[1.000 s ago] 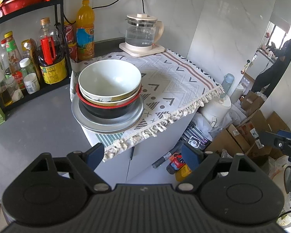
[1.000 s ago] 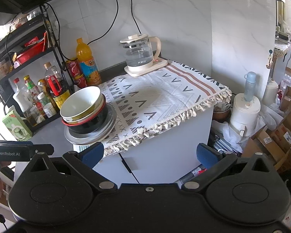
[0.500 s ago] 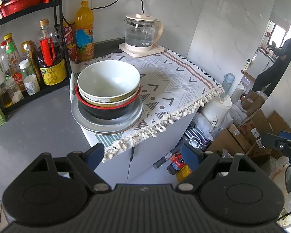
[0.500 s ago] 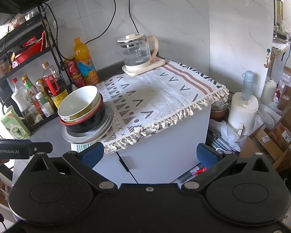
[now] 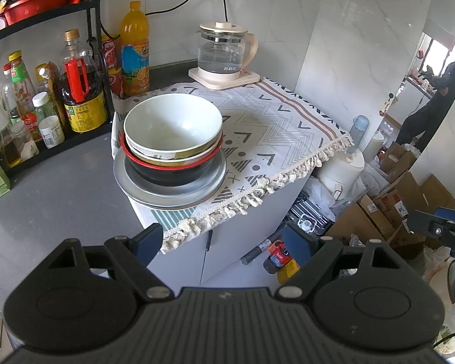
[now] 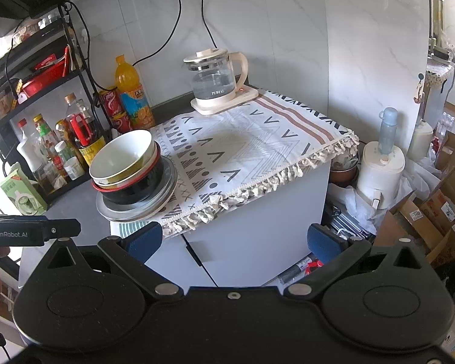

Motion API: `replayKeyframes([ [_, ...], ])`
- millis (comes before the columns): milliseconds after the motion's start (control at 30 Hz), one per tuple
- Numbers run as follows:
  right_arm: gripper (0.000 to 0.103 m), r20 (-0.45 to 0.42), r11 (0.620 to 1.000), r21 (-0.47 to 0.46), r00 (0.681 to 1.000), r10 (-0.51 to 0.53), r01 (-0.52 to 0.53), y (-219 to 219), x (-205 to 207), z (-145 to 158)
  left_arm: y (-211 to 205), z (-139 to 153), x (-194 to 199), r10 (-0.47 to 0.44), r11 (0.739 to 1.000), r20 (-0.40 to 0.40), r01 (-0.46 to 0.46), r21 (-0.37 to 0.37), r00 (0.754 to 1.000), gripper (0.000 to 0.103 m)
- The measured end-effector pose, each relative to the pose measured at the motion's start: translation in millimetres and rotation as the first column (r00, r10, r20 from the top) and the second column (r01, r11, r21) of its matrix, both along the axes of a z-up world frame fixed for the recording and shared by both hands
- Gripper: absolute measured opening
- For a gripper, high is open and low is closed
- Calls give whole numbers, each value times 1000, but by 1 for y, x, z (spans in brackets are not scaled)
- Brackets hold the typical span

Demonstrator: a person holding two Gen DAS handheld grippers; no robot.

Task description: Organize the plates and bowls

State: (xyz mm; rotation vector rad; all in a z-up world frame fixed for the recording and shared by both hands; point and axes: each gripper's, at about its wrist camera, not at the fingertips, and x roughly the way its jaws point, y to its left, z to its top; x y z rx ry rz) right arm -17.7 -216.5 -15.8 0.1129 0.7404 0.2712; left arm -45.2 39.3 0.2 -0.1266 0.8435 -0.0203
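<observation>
A stack of dishes stands on the left front corner of a cloth-covered cabinet (image 5: 288, 127). On top is a white bowl (image 5: 173, 124), nested in a black bowl with a red rim (image 5: 170, 173), on a metal plate (image 5: 170, 194). In the right wrist view the white bowl (image 6: 121, 157) tilts on the stack above the metal plate (image 6: 136, 209). My left gripper (image 5: 224, 239) is open and empty, below and in front of the stack. My right gripper (image 6: 233, 239) is open and empty, in front of the cabinet. Both are apart from the dishes.
A glass kettle (image 5: 221, 51) on its base stands at the back of the cloth. An orange drink bottle (image 5: 135, 48) and a black rack with sauce bottles (image 5: 79, 82) stand left. A grey counter (image 5: 51, 188) lies left. Cardboard boxes (image 5: 409, 200) and a white appliance (image 6: 382, 166) sit right.
Both views have shifted slightly; the stack and kettle sit a little lower and further left in the right wrist view. The dishes have not moved and both grippers remain open.
</observation>
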Motion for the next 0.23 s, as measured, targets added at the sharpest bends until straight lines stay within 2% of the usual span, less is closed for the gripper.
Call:
replayKeyframes([
  [233, 103, -13, 1000, -1, 1000, 8, -8, 1, 4, -3, 4, -5, 2, 13, 1000, -21, -13, -11, 1000, 85],
])
